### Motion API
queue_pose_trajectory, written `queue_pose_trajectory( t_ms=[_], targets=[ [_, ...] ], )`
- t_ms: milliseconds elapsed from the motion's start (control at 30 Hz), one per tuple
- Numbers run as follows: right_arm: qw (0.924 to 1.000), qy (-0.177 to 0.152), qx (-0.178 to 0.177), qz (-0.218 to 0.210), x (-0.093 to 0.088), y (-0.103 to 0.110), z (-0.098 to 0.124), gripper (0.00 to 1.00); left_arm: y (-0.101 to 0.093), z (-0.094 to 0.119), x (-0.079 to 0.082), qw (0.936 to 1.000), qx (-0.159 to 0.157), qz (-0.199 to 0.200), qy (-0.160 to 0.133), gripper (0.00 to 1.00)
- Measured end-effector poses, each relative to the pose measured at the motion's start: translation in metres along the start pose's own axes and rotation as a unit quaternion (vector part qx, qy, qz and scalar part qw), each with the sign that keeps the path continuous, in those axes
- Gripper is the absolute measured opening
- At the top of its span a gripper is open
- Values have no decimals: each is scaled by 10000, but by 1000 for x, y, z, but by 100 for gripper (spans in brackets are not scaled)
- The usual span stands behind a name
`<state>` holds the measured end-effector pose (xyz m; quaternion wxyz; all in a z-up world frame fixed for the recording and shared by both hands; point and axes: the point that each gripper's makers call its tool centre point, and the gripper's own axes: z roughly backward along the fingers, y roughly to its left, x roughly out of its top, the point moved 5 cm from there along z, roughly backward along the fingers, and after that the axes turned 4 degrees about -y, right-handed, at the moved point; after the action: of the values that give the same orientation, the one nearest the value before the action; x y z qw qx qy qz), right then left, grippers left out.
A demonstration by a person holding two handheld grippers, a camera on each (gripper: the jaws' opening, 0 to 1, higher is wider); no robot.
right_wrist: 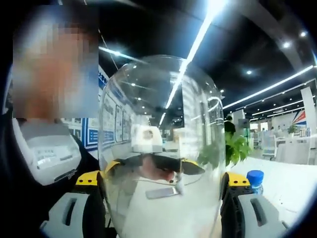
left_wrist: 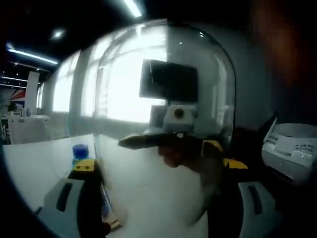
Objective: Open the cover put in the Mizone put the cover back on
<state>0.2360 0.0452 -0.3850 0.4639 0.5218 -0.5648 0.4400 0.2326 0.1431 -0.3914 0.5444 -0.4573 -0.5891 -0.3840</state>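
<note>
Two grippers: both set against one clear dome, seen from opposite sides.
Cover: tall transparent dome cover [left_wrist: 166, 124] [right_wrist: 163, 148], upright, rounded top, between the two grippers; ceiling lights and bright windows show through its wall.
Left gripper [left_wrist: 158, 198]: grey fingers with yellow tips, spread apart, one either side of the cover's lower wall; whether they press the wall cannot be told.
Right gripper [right_wrist: 163, 203]: fingers spread wide, the cover between them, yellow tips just beside its wall on both sides; contact cannot be told.
Cross view: through the dome each camera sees the other gripper and a blurred hand holding it.
Mizone: bottle with blue cap [left_wrist: 80, 151] [right_wrist: 255, 178], upright on the counter, outside the cover, just beyond the left gripper's left finger and the right gripper's right finger.
Counter: white top [left_wrist: 44, 158] [right_wrist: 292, 183], carrying the bottle.
Surroundings: green potted plant [right_wrist: 237, 146] far behind the cover.
</note>
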Motion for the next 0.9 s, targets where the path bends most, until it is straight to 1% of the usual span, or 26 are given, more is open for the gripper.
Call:
queue_pose_trajectory(
  t_ms=[100, 200, 300, 433, 533, 633, 767, 900],
  targets=[
    [10000, -64, 2, -16, 13, -5, 1, 90, 2, -5, 11, 10000, 20, 77, 0, 84],
    [9999, -114, -15, 58, 22, -6, 0, 90, 3, -7, 19, 10000, -12, 38, -25, 84],
    [9999, -113, -16, 103, 28, -7, -2, 90, 5, -11, 26, 10000, -24, -2, -1, 84],
    [9999, -82, -25, 117, 37, -14, -4, 90, 9, -14, 35, 10000, -22, -45, 40, 84],
    [9999, -66, -40, 135, 42, -19, -6, 90, 15, -16, 45, 9999, -30, -126, 79, 84],
    [9999, -44, -49, 155, 50, -31, -8, 90, 24, -19, 54, 9998, -31, -186, 91, 84],
    [9998, -127, -48, 114, 65, -46, -13, 90, 38, -24, 68, 9999, -18, -136, 58, 84],
    [9999, -103, -16, 118, 74, -60, -17, 90, 49, -29, 79, 9998, 17, -188, 111, 84]
  ],
)
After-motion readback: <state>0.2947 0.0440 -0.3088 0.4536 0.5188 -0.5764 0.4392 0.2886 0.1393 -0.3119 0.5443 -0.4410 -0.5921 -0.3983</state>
